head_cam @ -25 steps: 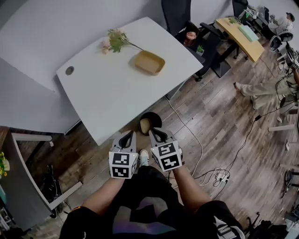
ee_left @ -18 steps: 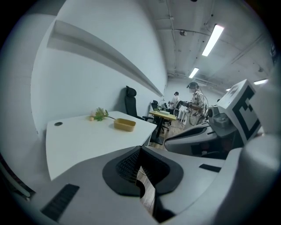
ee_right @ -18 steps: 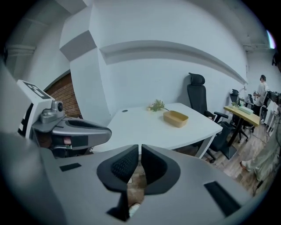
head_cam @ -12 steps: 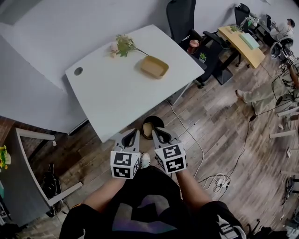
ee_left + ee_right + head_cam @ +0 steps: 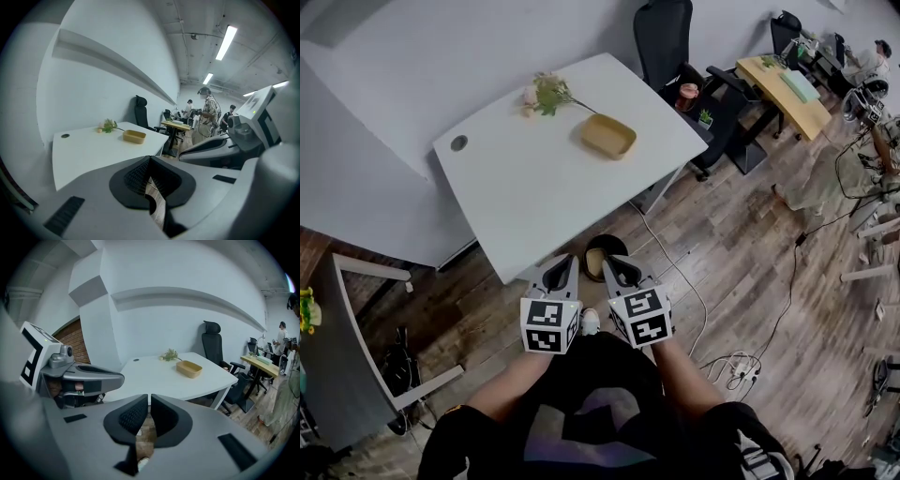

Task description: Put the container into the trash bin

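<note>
The container [image 5: 608, 136], a shallow tan oblong tray, lies on the white table [image 5: 534, 197] near its far right corner; it also shows as the container [image 5: 134, 136] and the container [image 5: 189, 368]. The trash bin [image 5: 602, 255], round and black with a tan inside, stands on the floor at the table's near edge. My left gripper [image 5: 560, 267] and right gripper [image 5: 615, 267] hang side by side on the near side of the bin, well short of the container. Both the left gripper [image 5: 149, 161] and the right gripper [image 5: 149, 400] are shut with nothing held.
A sprig of pink flowers [image 5: 544, 92] lies on the table behind the container. A black office chair [image 5: 664, 37] stands past the table's far corner. A wooden desk [image 5: 786, 82] and people sit at the far right. Cables [image 5: 727, 361] trail across the wood floor.
The view has shifted a little, so the table and bin sit slightly further right in the frame. Both grippers stay shut, side by side. The container has not moved.
</note>
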